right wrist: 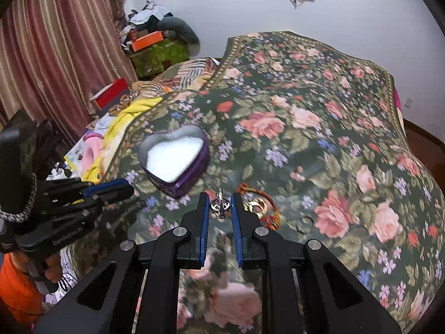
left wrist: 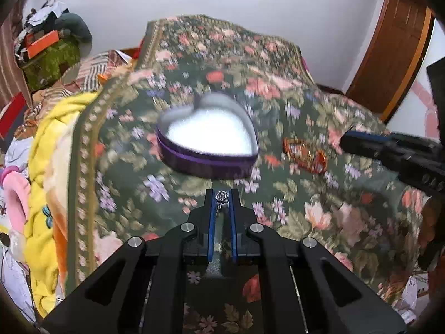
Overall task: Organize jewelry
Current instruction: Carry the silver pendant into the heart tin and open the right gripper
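Right wrist: floral bedspread [right wrist: 306,128] — striped curtain [right wrist: 55,41], white wall [right wrist: 208,5].

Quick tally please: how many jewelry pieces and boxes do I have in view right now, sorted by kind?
Silver earrings held in grippers: 2, left earring, right earring
Red-and-gold bangles on the bedspread: 1 cluster, exact number unclear
Heart-shaped purple box, open, white lining: 1
Total: 4 items, counting the cluster as one

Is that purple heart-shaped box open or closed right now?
Open. The heart-shaped box sits on the floral bedspread with no lid on it, and both views look straight down onto its pale white lining.
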Demonstrator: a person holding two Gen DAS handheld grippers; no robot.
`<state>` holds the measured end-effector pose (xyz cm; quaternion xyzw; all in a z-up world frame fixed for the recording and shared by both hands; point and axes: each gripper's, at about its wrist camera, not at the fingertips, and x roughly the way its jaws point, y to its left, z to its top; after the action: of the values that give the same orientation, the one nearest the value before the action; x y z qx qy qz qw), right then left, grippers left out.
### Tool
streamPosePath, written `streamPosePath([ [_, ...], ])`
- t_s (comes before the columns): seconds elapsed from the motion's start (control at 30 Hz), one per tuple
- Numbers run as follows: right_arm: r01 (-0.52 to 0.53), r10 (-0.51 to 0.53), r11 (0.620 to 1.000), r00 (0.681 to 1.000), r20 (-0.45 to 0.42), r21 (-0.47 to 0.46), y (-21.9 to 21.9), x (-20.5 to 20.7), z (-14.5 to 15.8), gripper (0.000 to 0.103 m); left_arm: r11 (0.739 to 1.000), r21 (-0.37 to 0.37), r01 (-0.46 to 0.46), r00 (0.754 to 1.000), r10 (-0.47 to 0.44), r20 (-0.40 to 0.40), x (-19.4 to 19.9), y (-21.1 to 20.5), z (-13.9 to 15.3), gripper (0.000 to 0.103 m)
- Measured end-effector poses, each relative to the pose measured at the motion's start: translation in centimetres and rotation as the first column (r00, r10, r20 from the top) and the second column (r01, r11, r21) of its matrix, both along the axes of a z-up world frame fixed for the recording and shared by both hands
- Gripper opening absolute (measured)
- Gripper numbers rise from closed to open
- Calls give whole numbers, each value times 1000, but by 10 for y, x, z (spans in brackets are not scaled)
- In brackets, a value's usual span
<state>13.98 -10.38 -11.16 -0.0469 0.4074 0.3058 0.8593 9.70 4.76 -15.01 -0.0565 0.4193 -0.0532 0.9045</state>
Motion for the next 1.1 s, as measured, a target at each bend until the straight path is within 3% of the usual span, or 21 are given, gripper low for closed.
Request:
streamPosePath([
  [0.33,-69,67,997,997,47,35,39,12,15,14,999,-38,-38,986,44,159,9,23,58,8],
  [0.57,-106,105,994,994,38,34,60,27,10,14,995,-95,-36,977,55,208,29,36,76,8],
  [0.77,-124,124,992,992,5,19,72,36,-4,14,993,-111,-26,977,49,207,43,39,73,8],
  [1.1,-141,141,990,990,-27,1,77,43,-20,14,996,-92,-22,993,32,116,63,36,36,8],
])
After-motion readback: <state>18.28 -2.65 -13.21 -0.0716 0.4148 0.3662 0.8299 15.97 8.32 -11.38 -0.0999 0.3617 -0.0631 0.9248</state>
